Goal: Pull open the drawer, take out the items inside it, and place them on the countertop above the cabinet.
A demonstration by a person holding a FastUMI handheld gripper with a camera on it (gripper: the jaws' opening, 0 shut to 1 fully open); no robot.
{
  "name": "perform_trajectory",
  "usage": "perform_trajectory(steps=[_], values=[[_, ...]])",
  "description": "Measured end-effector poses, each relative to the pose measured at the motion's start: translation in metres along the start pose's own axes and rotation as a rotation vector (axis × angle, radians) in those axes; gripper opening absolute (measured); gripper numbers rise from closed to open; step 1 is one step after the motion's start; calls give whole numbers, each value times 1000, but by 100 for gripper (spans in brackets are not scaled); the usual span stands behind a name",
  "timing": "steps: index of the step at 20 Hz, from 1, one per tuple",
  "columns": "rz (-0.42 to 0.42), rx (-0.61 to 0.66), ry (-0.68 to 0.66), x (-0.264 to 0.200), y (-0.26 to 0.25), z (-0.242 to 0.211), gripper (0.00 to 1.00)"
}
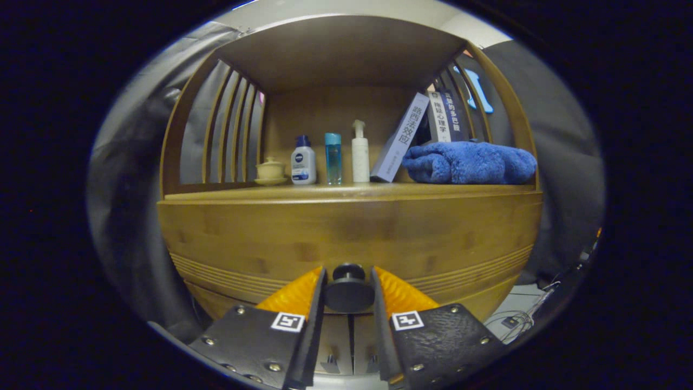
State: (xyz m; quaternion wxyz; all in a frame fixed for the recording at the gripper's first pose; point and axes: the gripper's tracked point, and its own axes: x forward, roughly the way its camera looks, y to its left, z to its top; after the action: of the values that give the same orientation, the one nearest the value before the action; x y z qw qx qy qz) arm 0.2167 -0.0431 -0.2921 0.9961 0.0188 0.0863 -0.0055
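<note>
The wooden drawer front (346,238) spans the cabinet right ahead of me. Its dark round knob (349,295) sits between the two fingers of my gripper (349,277). Both fingers press against the knob's sides, so the gripper is shut on it. The drawer's inside is hidden behind its front. Above the drawer runs the wooden countertop (346,190), under a shelf roof with slatted sides.
On the countertop stand a small lidded cup (270,171), a white and blue bottle (303,161), a clear blue bottle (333,158) and a white pump bottle (360,153). Leaning books (403,135) and a folded blue towel (468,162) sit to the right. Cables (514,319) lie on the floor beside the cabinet.
</note>
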Motion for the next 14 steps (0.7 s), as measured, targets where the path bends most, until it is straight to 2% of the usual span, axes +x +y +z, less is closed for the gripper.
perform_trajectory(steps=[3,4,14], values=[[27,-6,104,-1,-3,-12,36],[21,-15,84,-6,-3,-8,26],[-12,-28,104,-100,0,-12,26]])
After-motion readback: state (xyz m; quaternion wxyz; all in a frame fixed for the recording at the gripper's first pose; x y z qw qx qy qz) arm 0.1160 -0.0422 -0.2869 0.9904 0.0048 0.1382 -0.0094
